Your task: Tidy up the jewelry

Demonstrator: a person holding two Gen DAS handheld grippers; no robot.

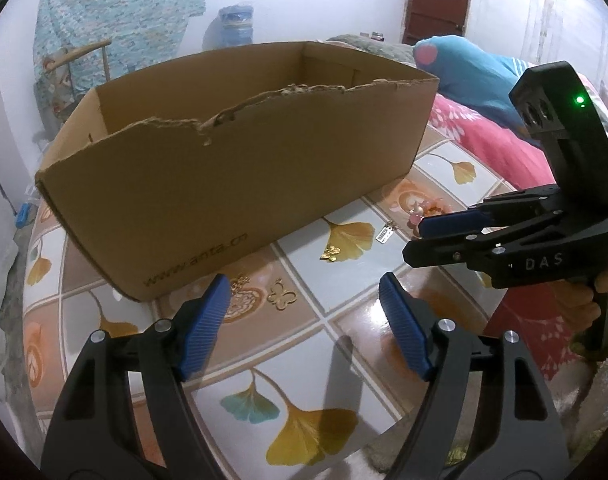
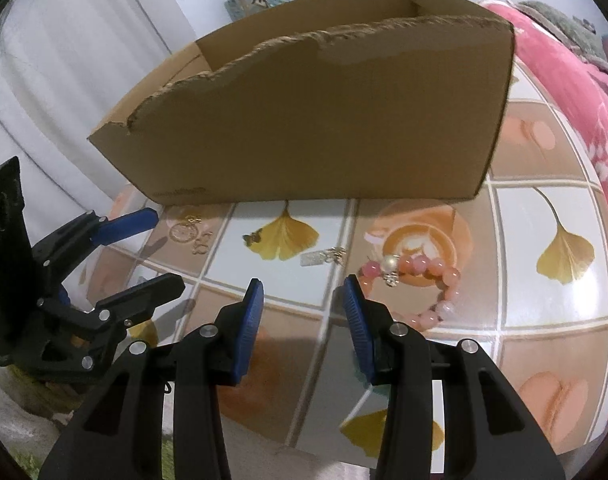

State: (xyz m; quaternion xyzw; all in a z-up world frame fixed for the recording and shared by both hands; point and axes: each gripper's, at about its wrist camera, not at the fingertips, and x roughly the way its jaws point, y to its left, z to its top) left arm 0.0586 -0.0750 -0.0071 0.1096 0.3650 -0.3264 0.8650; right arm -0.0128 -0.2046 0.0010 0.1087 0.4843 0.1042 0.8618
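The desk (image 2: 543, 208), covered in a cloth of tiles and ginkgo leaves, carries an open cardboard box (image 1: 232, 168) with a torn front rim. The jewelry lies on the cloth in front of the box.

The left tool (image 1: 304, 316) hangs over the near part of the desk with its blue pads well apart and nothing between them. The right tool (image 2: 300, 312) hangs just beside the pink bead bracelet (image 2: 435, 280), its pads partly apart and empty.

The bracelet sits at the right with a pearl (image 2: 390, 263) on it. A small silver tag (image 2: 315, 258) lies left of it, then a gold butterfly (image 1: 331, 254) on a yellow leaf. Near the box's left corner lie a gold butterfly outline (image 1: 282, 296) and a gold flower piece (image 1: 240, 282).
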